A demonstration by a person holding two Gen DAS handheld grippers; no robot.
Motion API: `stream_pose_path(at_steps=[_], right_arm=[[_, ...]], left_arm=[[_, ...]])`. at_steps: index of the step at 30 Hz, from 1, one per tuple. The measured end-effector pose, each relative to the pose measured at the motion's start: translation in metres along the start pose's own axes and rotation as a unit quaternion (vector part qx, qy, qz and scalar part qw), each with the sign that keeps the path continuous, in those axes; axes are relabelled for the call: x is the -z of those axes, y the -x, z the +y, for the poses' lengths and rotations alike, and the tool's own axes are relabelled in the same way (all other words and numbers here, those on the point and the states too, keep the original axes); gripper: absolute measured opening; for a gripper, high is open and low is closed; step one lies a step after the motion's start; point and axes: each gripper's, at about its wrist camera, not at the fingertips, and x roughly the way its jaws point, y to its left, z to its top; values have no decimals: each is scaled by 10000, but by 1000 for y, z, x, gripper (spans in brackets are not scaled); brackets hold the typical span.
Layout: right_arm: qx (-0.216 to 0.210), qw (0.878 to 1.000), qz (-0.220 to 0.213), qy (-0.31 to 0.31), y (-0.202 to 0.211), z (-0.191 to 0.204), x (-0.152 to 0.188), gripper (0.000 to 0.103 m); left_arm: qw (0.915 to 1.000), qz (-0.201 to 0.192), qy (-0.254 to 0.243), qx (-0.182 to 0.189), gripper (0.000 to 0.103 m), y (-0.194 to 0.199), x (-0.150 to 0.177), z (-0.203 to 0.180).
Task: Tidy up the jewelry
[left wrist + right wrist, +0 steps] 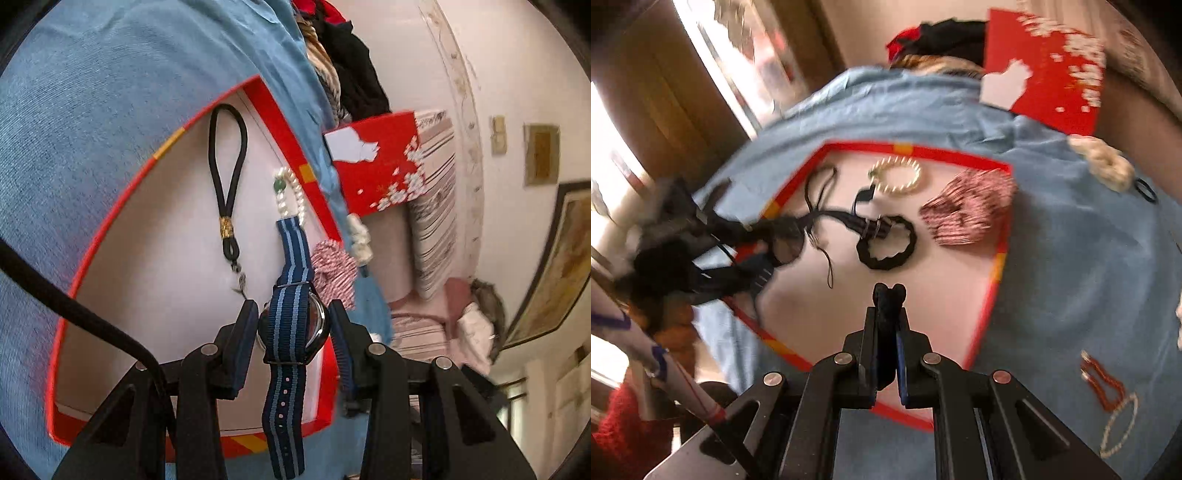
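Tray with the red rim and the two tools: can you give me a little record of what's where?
Left tool: shut on a blue-striped watch
Right tool: shut on a black fabric piece
Tray: white, red rim, lying on a blue cloth
On tray: black cord loop, pearl bracelet, black scrunchie
At tray edge: striped scrunchie

No text, label, brand or number can be read in either view; the white marks on the red box (pixel 380 162) are only torn patches.
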Motion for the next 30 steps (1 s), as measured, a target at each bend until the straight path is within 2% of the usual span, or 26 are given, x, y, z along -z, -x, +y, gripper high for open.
stream_pose_path(at_steps=[3, 4, 5, 7, 8, 9, 10, 14, 16, 18, 23, 26, 28, 30], right_arm=[[203, 9993, 211, 217, -24, 9, -3, 10], [270, 9990, 234, 273, -29, 11, -4, 10], [310, 9987, 269, 316, -34, 13, -6, 14], [363, 9982, 347, 334, -39, 14, -7, 27], [372, 9982, 358, 315, -38, 14, -8, 40], [368, 9983, 350, 283, -38, 15, -9, 48], [352, 9986, 311, 244, -35, 15, -10, 48], [382, 9987, 214, 273, -25, 21, -19, 48], [352, 9988, 164, 295, -23, 24, -25, 48], [160, 9996, 140, 210, -24, 27, -32, 48], [-502, 9976, 247, -412, -43, 31, -49, 48], [-416, 9975, 284, -487, -61, 38, -59, 48], [-311, 9975, 298, -569, -75, 40, -66, 40], [-180, 9975, 323, -610, -85, 41, -72, 9]], left_arm=[[9997, -190, -55, -167, 38, 11, -3, 2], [9997, -234, 6, -118, 38, 13, -4, 4], [9996, -270, 79, -28, 38, 14, -5, 6], [9985, -467, 278, 4, 49, 18, -4, 5], [9978, -569, 323, -44, 51, 19, -2, 3], [9972, -660, 332, -74, 54, 20, 0, 2], [9966, -755, 314, -87, 55, 20, 1, -1], [9939, -1085, -18, -205, 57, 28, 10, -7], [9930, -1176, -104, -66, 59, 37, 12, -6], [9905, -1365, -167, 91, 65, 48, 14, -6], [9872, -1544, -385, -97, 66, 58, 14, -8], [9875, -1557, -224, -81, 66, 60, 10, -1], [9872, -1587, -153, -53, 67, 62, 8, 3], [9868, -1614, -115, -60, 67, 65, 7, 6]])
